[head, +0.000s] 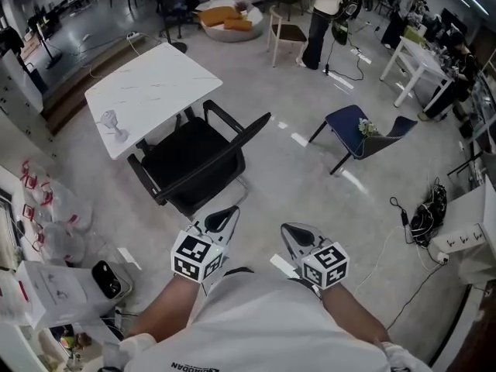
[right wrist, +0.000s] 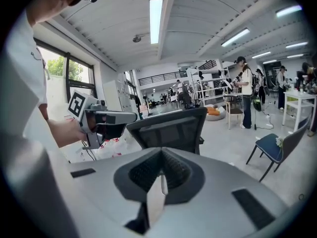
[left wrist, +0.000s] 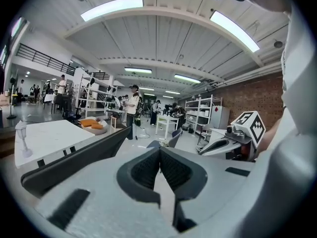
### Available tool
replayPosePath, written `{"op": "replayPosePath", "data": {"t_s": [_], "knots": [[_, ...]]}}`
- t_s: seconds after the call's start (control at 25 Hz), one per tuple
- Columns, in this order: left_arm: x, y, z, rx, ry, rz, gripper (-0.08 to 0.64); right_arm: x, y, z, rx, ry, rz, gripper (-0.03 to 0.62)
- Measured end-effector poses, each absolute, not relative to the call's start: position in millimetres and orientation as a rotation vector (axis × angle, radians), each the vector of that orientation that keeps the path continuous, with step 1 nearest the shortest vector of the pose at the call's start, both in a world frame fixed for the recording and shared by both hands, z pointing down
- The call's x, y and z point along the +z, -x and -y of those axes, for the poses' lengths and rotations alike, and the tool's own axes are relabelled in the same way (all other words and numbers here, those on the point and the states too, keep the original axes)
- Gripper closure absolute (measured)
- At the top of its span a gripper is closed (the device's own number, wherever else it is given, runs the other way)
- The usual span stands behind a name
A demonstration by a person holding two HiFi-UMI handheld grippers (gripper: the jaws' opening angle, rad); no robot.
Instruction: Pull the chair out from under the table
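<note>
Plainly, the chair (head: pixel 198 157) is all black: a padded square seat, thin looped armrests, a mesh-panelled back with a straight top rail, and a bright metal tube bent under it at floor level. It stands on smooth grey floor (head: pixel 294 177) with the front of its seat at the near edge of the table (head: pixel 147 91), a flat rectangular white top with faint grey veining, and its back faces the person. A clear stemmed glass (head: pixel 111 122) stands near the table's corner. The left gripper (head: pixel 223 217) and right gripper (head: pixel 297 235), pale grey moulded shells with ribbed dark pads, both have their jaws pressed together on nothing. They sit side by side just behind the chair's back, near it but not touching.
</note>
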State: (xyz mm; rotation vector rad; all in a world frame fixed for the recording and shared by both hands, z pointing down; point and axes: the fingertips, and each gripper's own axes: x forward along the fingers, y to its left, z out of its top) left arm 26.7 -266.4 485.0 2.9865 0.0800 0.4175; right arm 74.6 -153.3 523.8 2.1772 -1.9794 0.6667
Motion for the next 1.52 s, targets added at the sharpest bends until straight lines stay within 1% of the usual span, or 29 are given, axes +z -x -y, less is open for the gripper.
{"op": "replayPosePath", "data": {"t_s": [0.28, 0.56, 0.96, 1.2, 1.52], "knots": [[493.7, -38.8, 293.0, 0.439, -2.971, -0.015, 0.552, 529.2, -98.5, 185.6, 0.682, -2.121, 2.015, 0.586], [484.0, -57.0, 314.1, 0.416, -2.995, 0.110, 0.552, 517.4, -133.1, 225.2, 0.638, -2.034, 2.122, 0.586], [474.0, -99.7, 353.5, 0.351, -2.913, 0.512, 0.552, 500.6, -190.2, 311.0, 0.542, -1.655, 2.408, 0.586], [470.3, -118.6, 372.4, 0.297, -2.818, 0.777, 0.552, 504.3, -214.4, 331.7, 0.533, -1.436, 2.518, 0.586], [472.3, -135.9, 368.2, 0.296, -2.735, 1.012, 0.552, 501.4, -247.2, 351.0, 0.510, -1.279, 2.613, 0.586]]}}
